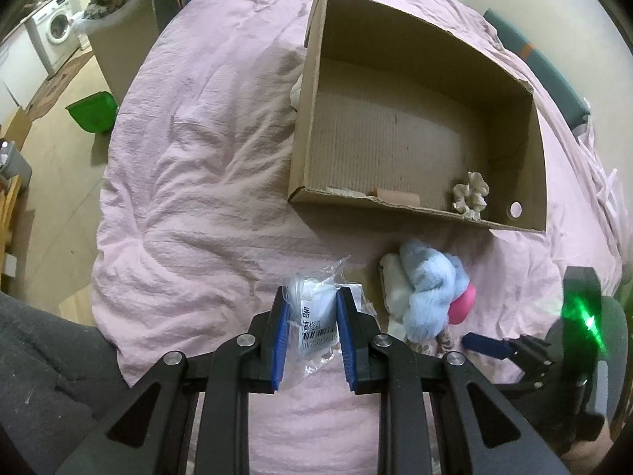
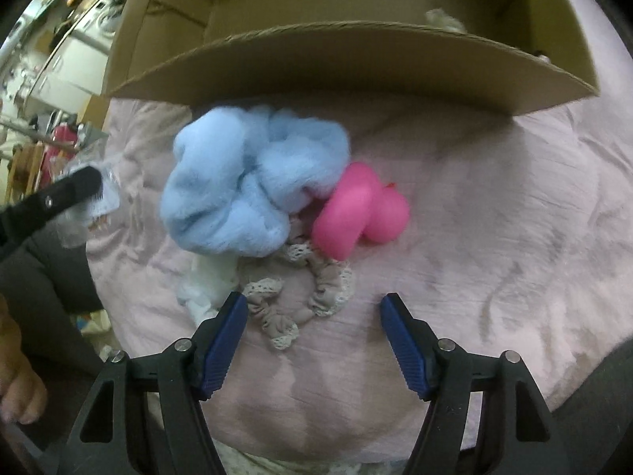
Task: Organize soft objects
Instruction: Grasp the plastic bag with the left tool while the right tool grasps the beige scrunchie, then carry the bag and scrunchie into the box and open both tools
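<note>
Gripping a clear plastic packet [image 1: 312, 316], left gripper [image 1: 310, 297] fingers clamped on it above the bed [image 1: 190, 182], presumably bound for the cardboard box [image 1: 308, 118]; right gripper [image 2: 312, 304] spread wide, empty, bracketing the lace scrunchie [image 2: 312, 297] beside blue wool [image 2: 245, 182] and pink toy [image 2: 356, 209].

The box [image 1: 415, 118] interior is being left mostly open; its near wall [image 2: 356, 63] is blocking the path beyond the wool [image 2: 245, 182] and pink toy [image 2: 356, 209].
</note>
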`<control>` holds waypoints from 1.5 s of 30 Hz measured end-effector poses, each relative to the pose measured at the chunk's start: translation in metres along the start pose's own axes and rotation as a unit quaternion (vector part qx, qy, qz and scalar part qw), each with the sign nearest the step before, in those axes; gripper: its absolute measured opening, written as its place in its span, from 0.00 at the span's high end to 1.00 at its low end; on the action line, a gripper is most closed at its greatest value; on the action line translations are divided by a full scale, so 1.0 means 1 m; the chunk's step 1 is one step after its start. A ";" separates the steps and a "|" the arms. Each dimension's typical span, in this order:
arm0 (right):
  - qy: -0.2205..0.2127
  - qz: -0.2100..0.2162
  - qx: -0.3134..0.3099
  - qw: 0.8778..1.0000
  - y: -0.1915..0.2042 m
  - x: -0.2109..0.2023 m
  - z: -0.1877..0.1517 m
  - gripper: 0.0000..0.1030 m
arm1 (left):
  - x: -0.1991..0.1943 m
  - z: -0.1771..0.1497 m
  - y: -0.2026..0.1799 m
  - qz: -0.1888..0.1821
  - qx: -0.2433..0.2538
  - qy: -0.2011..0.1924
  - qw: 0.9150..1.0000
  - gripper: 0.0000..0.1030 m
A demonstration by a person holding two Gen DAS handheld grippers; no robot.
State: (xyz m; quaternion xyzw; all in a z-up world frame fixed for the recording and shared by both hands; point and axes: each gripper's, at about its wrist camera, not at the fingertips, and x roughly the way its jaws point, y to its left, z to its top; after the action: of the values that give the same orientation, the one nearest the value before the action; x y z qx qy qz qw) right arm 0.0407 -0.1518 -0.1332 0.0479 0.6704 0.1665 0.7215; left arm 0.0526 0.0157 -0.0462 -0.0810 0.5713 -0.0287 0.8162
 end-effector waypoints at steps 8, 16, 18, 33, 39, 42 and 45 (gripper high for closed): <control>0.001 -0.049 -0.061 0.997 0.026 0.017 -0.001 0.46 | 0.004 0.002 -0.002 -0.002 -0.001 0.004 1.000 0.80; -0.009 -0.023 -0.049 0.999 0.029 0.014 0.003 0.83 | 0.005 0.002 -0.001 -0.004 -0.005 0.002 1.000 0.80; -0.015 -0.011 -0.049 0.999 0.028 0.007 0.002 0.84 | 0.004 0.002 0.002 -0.008 -0.012 0.003 1.000 0.80; -0.078 0.046 -0.037 0.995 0.009 -0.069 -0.020 0.84 | -0.003 0.000 0.003 0.000 -0.010 -0.018 1.000 0.80; -0.169 0.055 -0.022 0.984 -0.004 -0.108 -0.023 0.84 | -0.018 0.000 -0.003 0.008 0.004 -0.056 0.998 0.80; -0.185 0.049 -0.010 0.981 -0.009 -0.117 -0.022 0.84 | -0.023 0.000 -0.003 0.011 0.007 -0.068 0.998 0.80; -0.199 0.051 -0.004 0.979 -0.013 -0.123 -0.021 0.84 | -0.027 0.001 -0.003 0.013 0.007 -0.077 0.997 0.80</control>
State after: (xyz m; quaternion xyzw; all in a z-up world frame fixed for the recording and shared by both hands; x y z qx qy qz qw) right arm 0.0169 -0.2047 -0.0218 0.1118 0.5093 0.1928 0.8312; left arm 0.0442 0.0166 -0.0201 -0.0699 0.5078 -0.0153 0.8585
